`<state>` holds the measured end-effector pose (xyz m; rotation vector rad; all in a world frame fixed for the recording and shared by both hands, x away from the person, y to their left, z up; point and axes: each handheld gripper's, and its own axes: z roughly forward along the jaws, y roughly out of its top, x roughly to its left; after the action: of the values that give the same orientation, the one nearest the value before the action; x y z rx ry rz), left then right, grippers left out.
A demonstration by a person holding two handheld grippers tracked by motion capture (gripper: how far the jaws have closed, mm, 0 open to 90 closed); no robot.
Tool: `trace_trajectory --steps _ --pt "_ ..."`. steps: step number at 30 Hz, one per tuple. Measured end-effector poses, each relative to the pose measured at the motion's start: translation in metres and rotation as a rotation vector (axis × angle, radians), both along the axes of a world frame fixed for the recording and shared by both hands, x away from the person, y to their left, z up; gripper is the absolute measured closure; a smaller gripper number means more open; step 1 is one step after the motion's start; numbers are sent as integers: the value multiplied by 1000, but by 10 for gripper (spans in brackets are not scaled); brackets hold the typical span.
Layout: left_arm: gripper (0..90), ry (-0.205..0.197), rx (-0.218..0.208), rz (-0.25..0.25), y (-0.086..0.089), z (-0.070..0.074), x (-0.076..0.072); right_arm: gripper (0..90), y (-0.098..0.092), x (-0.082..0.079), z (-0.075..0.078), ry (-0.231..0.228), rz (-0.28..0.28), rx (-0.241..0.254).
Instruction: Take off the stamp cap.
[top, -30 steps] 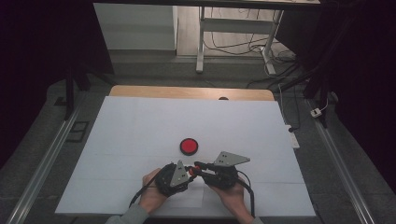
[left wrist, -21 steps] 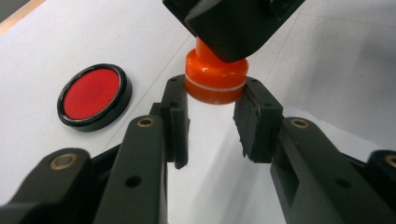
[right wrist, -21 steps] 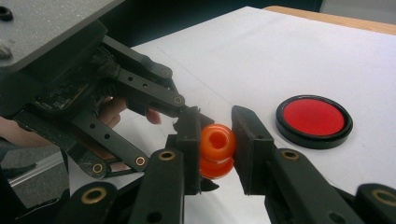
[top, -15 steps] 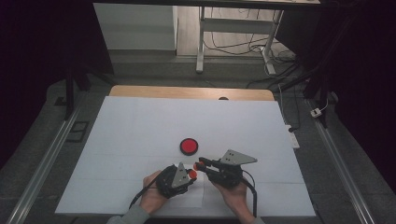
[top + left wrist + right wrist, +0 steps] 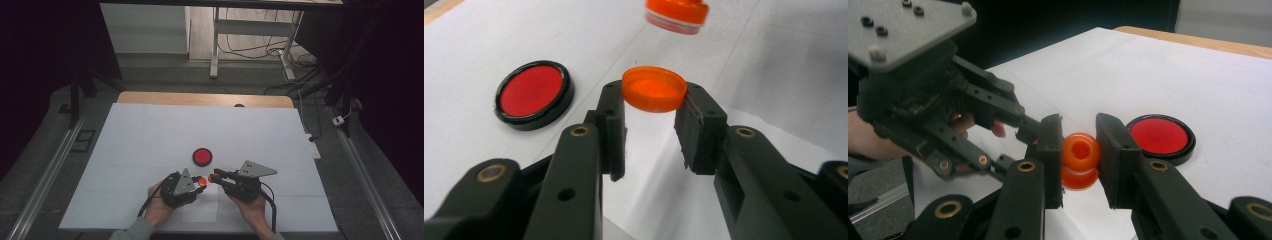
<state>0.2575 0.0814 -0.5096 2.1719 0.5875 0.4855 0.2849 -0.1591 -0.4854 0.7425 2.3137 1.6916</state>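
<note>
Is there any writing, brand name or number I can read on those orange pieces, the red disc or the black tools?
None can be read: the orange plastic cap, the orange spouted piece, the black-rimmed red disc, the white table sheet and both grippers' black jaws look plain.

The orange cap (image 5: 654, 89) is shiny, smooth plastic — you can almost see through it. The small orange bottle (image 5: 1080, 160) looks like glossy plastic too. The round red dish (image 5: 202, 156) is smooth — the white table cover (image 5: 150, 135) looks dull, like paper.
</note>
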Motion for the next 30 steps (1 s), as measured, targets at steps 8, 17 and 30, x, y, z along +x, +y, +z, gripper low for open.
trace_trajectory --steps 8,17,30 --pt "658 6 -42 30 15 3 1 726 -5 1 2 -10 -11 6" --pt "657 9 -80 56 37 9 0 726 -8 2 2 -17 -19 3" --pt "657 15 -104 104 72 12 -5 726 -12 2 4 -34 -29 -8"
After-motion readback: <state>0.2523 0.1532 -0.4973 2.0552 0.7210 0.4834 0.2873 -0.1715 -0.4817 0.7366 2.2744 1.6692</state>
